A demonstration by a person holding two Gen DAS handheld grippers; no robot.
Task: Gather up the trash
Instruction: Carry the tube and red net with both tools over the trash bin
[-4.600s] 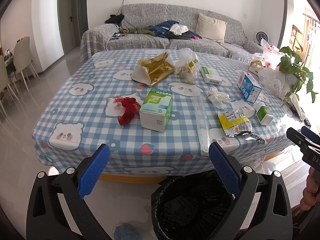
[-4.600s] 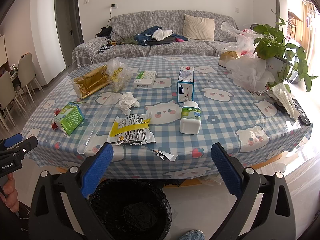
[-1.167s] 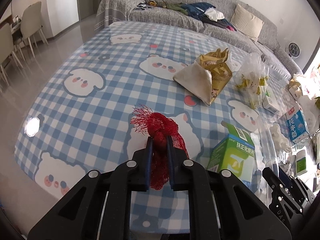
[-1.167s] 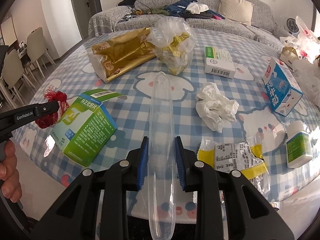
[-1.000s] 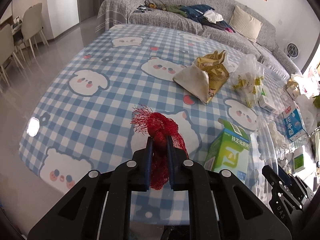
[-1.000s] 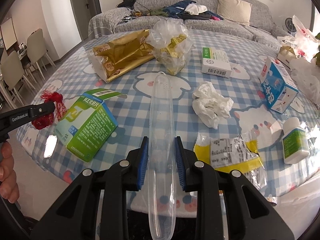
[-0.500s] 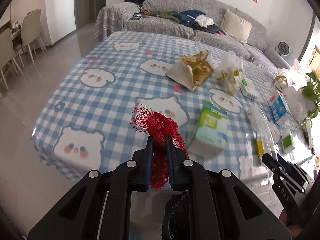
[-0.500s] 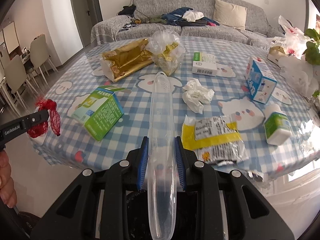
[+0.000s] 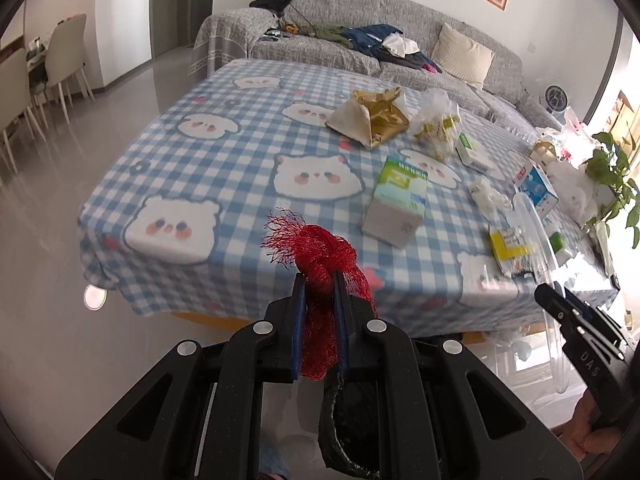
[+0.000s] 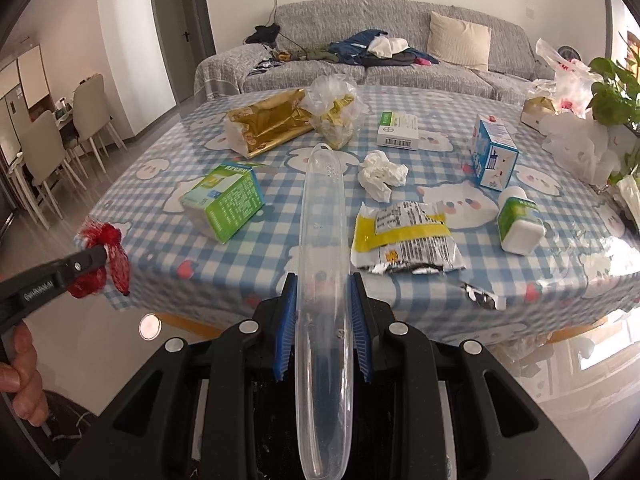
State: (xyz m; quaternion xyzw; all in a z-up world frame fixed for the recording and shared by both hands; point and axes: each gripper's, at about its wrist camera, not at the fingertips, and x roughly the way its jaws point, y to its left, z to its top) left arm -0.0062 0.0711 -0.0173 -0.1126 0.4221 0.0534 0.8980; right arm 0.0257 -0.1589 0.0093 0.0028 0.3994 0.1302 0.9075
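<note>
Left gripper [image 9: 319, 300] clamped on red mesh net [image 9: 320, 264], held off the near edge of the table [image 9: 224, 168], right gripper [image 10: 323, 304] clamped on 1 long clear plastic case [image 10: 322, 280], black trash bin [image 9: 344, 432] below both, green carton [image 10: 224, 200] near the table's near edge.

The right gripper [image 10: 322, 316] clamps a long clear plastic case [image 10: 322, 280] that points out over the checked table [image 10: 280, 248]. At the left edge, the left gripper [image 10: 90, 258] pinches a red mesh bag [image 10: 114, 258]. A green carton [image 10: 224, 200], crumpled tissue [image 10: 382, 176] and yellow wrapper [image 10: 404, 240] lie on the table.
</note>
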